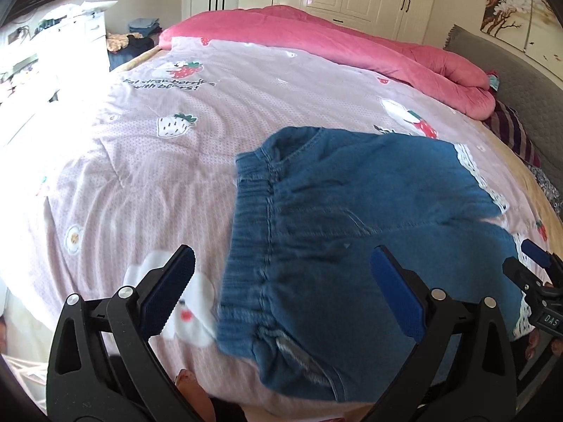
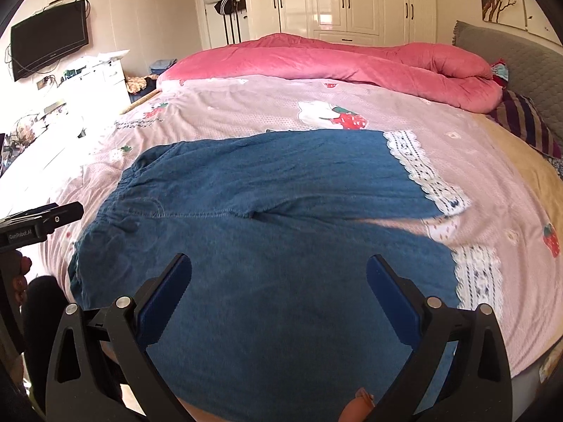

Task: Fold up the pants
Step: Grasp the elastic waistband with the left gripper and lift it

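Here, a bed [image 2: 499, 211] under a pale pink strawberry-print sheet is filling most of both views, and a rolled pink quilt [image 2: 352, 59] is lying along its far side, in front of cream wardrobe doors [image 2: 345, 0]. The blue denim pants [image 2: 274, 211] are lying flat on the near part of the bed, taking up most of the middle of the right wrist view. Their long axis is running left to right across that view: the gathered elastic waistband [image 1: 253, 218] is pointing to the left, and the two white lace-trimmed cuffs [image 2: 422, 172] are pointing to the right, toward the grey headboard [image 2: 527, 66]. A narrow gap is showing between the two legs near the cuffs. The right gripper [image 2: 279, 302] is hovering over the near leg with its jaws spread wide, holding nothing. The left gripper [image 1: 283, 299] is hanging over the waistband end, likewise wide apart and empty, one finger over the sheet and the other over the denim. A black television [image 2: 49, 40] is hanging on the left wall.
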Demonstrator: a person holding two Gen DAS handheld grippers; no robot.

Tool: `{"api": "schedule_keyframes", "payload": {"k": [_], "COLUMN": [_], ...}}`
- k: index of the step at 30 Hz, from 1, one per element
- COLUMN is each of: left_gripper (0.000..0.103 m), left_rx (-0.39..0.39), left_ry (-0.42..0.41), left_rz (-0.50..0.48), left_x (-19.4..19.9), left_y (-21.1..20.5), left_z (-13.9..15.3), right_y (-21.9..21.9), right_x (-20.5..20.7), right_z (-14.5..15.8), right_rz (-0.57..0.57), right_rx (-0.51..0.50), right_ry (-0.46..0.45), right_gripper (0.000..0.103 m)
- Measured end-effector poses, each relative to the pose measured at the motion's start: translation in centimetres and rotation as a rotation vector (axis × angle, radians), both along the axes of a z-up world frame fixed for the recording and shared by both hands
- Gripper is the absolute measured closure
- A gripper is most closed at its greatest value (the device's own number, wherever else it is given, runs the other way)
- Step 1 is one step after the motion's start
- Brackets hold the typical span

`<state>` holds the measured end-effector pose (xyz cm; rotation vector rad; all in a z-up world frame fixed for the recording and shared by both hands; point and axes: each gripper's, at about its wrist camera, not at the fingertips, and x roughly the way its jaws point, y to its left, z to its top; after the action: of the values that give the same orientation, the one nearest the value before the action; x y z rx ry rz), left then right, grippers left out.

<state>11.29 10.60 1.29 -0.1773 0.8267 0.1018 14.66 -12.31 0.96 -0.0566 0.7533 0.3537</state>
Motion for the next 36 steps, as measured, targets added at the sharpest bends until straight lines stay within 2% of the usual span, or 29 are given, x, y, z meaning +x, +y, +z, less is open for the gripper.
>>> {"api": "schedule_keyframes", "payload": {"k": [6,12,14,16,20,23,24,25,27,28,31,36], "left_gripper": [0.009,0.009,0.016,0.03,0.045,0.058,0.065,0.077,0.092,0.096,0.1,0.101], "left_rx": [0.01,0.034,0.041,0.062,0.105,0.103,0.095,0.087,0.057,0.036,-0.019,-0.045], "left_ry": [0.015,0.026,0.033,0.047,0.086,0.1,0.106,0.114,0.124,0.124,0.089,-0.044], "left_rz": [0.008,-0.027,-0.055,-0.089,-0.135,-0.159,-0.178,-0.195,-0.212,-0.214,-0.209,-0.211], "left_x": [4.6,9.5,10.9,12.2,14.5,15.7,16.1,16.5,17.0,17.2,16.9,15.3], "left_y": [1.7,2.7,2.9,2.8,3.0,3.3,3.3,3.3,3.3,3.5,4.4,5.1], "left_z": [-0.1,-0.7,-1.1,-1.5,-2.8,-3.5,-3.7,-4.0,-4.6,-4.9,-4.7,-2.2], "right_y": [1.7,3.4,4.2,5.0,6.3,7.1,7.4,7.7,8.4,8.7,9.7,11.8], "right_x": [3.8,7.6,8.7,9.7,11.7,13.3,13.8,14.3,15.5,16.0,17.7,20.6], "right_z": [0.2,0.2,0.3,0.4,0.4,0.1,0.0,-0.1,-0.6,-0.8,-1.3,-1.2], "right_rz": [0.031,0.076,0.101,0.117,0.161,0.184,0.195,0.206,0.224,0.23,0.263,0.321], "right_rx": [-0.033,-0.043,-0.065,-0.084,-0.089,-0.105,-0.115,-0.126,-0.156,-0.165,-0.192,-0.217], "right_ry": [-0.002,0.028,0.024,0.017,0.033,0.051,0.055,0.057,0.061,0.065,0.091,0.098], "right_gripper": [0.004,0.004,0.004,0.004,0.004,0.004,0.004,0.004,0.004,0.004,0.004,0.004]}}
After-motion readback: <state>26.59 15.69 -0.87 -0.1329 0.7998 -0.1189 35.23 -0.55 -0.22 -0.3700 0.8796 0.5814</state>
